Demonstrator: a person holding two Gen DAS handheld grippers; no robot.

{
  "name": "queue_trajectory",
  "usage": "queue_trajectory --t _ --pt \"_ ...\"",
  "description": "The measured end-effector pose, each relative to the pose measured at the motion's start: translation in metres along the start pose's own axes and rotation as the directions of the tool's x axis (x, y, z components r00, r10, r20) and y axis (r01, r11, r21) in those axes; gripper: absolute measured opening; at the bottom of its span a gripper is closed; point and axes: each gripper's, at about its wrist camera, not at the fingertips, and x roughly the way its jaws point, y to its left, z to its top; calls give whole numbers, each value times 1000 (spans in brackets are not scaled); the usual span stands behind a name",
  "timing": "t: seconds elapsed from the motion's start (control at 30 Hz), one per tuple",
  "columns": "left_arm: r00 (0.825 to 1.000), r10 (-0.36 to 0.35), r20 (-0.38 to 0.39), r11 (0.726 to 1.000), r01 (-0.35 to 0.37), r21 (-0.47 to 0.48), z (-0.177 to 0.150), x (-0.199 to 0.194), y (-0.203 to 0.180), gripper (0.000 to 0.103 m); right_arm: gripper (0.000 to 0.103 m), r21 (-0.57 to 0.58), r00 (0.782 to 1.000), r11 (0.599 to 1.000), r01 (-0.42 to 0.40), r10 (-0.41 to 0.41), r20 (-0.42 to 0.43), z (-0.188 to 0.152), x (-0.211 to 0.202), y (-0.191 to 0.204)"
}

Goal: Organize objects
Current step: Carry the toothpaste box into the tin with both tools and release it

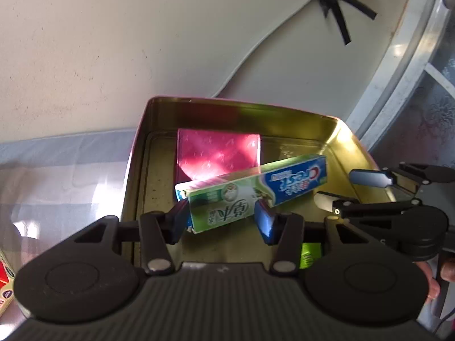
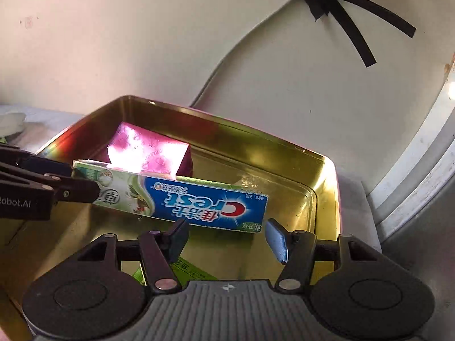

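The toothpaste box (image 1: pixel 250 191) is up in the air over the gold tin (image 1: pixel 284 113), tipped a little, with its blue end toward the right side. The left gripper (image 1: pixel 224 216) pinches the green end of the box between its two pads. The right gripper (image 2: pixel 227 237) is spread wide and holds nothing — its pads sit just below the blue end of the box.

I think the job now is to lay the box down inside the tin. To do it well, bring it down slowly, make it flat, and let go only when it rests on the bottom, so it does not bump the pink packet (image 1: pixel 217 153).

That shiny pink packet is in the tin already, near the back wall — a green packet (image 2: pixel 190 270) lies near the front
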Motion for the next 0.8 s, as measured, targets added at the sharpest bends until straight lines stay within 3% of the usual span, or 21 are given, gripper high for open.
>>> queue_trajectory --t 0.1,0.37,0.8 --pt "997 10 71 997 -15 74 -12 -33 -10 52 52 5 999 1000 -12 12 41 -8 -25 0" --pt "988 33 152 983 -59 173 -70 -96 -32 52 52 81 986 993 -86 73 148 -53 -99 17" --pt "978 86 191 973 -124 196 -147 -151 -27 52 52 146 972 979 -144 113 206 -125 -168 66"
